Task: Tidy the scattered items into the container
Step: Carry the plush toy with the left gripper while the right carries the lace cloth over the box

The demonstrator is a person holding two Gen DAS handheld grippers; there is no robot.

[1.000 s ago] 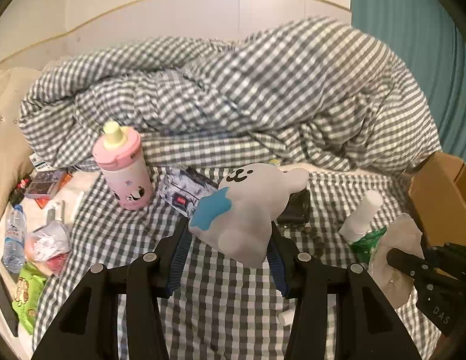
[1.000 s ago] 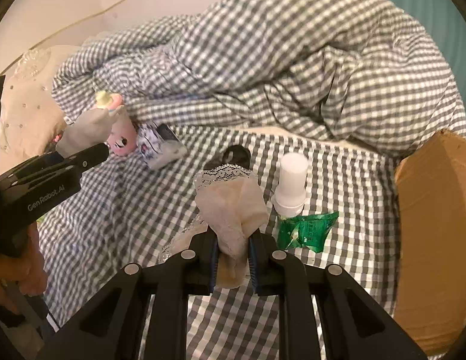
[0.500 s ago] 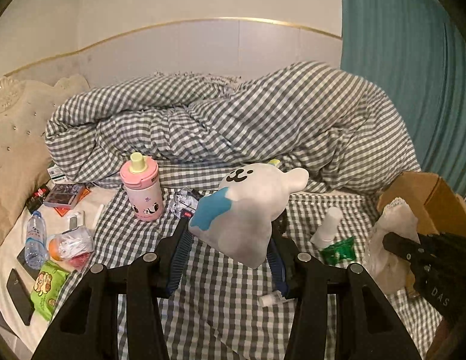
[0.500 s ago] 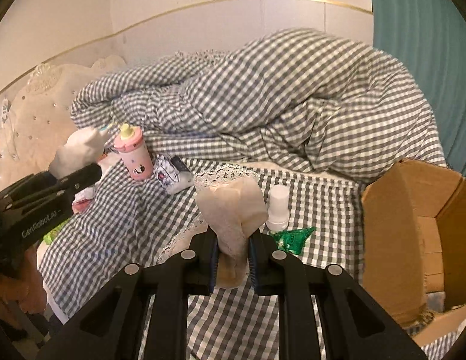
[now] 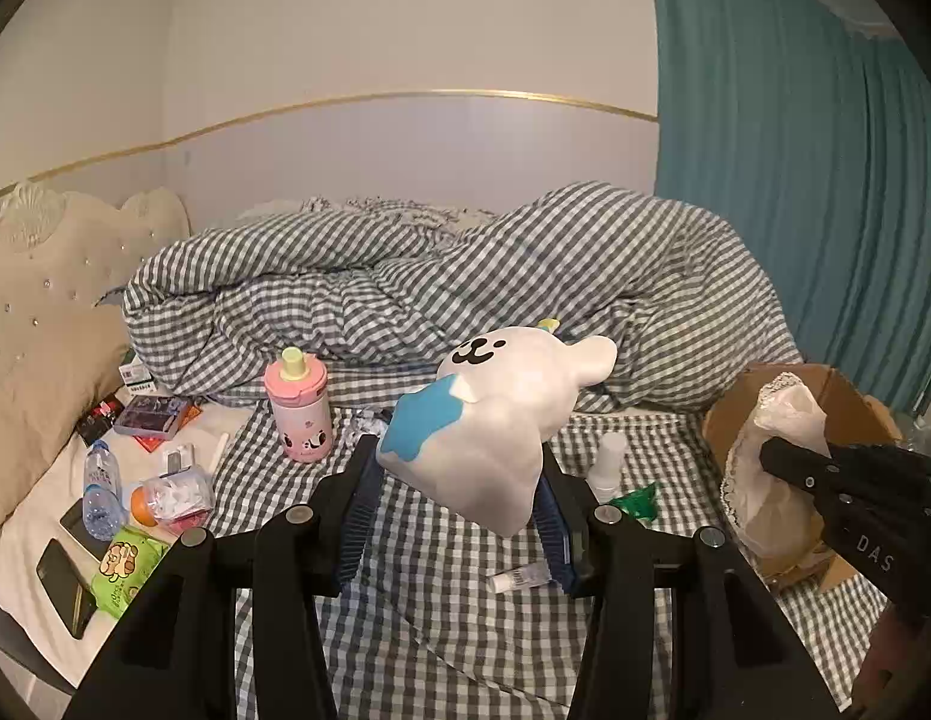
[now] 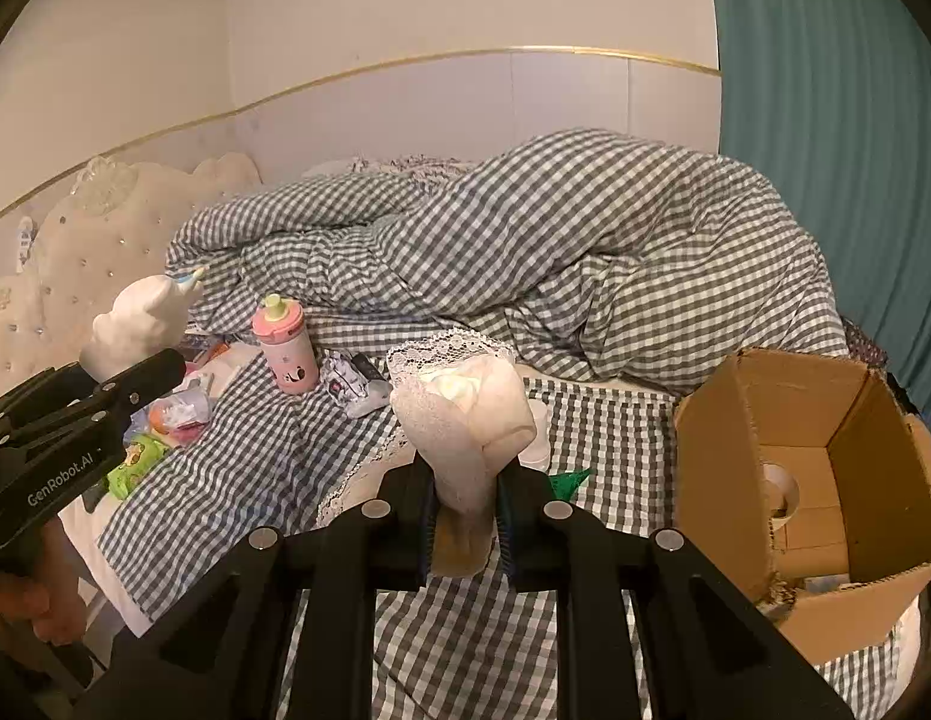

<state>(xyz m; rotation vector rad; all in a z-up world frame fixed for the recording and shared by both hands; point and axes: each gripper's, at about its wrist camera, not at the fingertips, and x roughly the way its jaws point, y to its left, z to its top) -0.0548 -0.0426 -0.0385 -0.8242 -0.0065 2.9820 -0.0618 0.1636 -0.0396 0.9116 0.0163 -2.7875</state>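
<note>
My left gripper (image 5: 453, 480) is shut on a white plush toy (image 5: 495, 420) with a blue patch and a drawn face, held up over the checked bed. My right gripper (image 6: 462, 480) is shut on a cream lace-trimmed cloth (image 6: 465, 408), also lifted. The open cardboard box (image 6: 813, 468) stands on the bed at the right, with a tape roll (image 6: 780, 489) inside. From the left wrist view the right gripper (image 5: 783, 459) with the cloth (image 5: 771, 462) shows in front of the box (image 5: 849, 402). From the right wrist view the left gripper (image 6: 159, 369) with the plush (image 6: 138, 321) shows at the left.
On the bed lie a pink bottle (image 5: 297, 408), a white tube (image 5: 606, 459), a green wrapper (image 5: 636, 498), a small tube (image 5: 519, 577), a water bottle (image 5: 99, 489), a green snack pack (image 5: 126, 564), phones (image 5: 66, 579) and boxes. A bunched checked duvet (image 5: 465, 276) fills the back. A teal curtain (image 5: 813, 150) hangs right.
Both grippers have risen and pulled back from the bed, each still holding its item. The box and the wall have come further into view.
</note>
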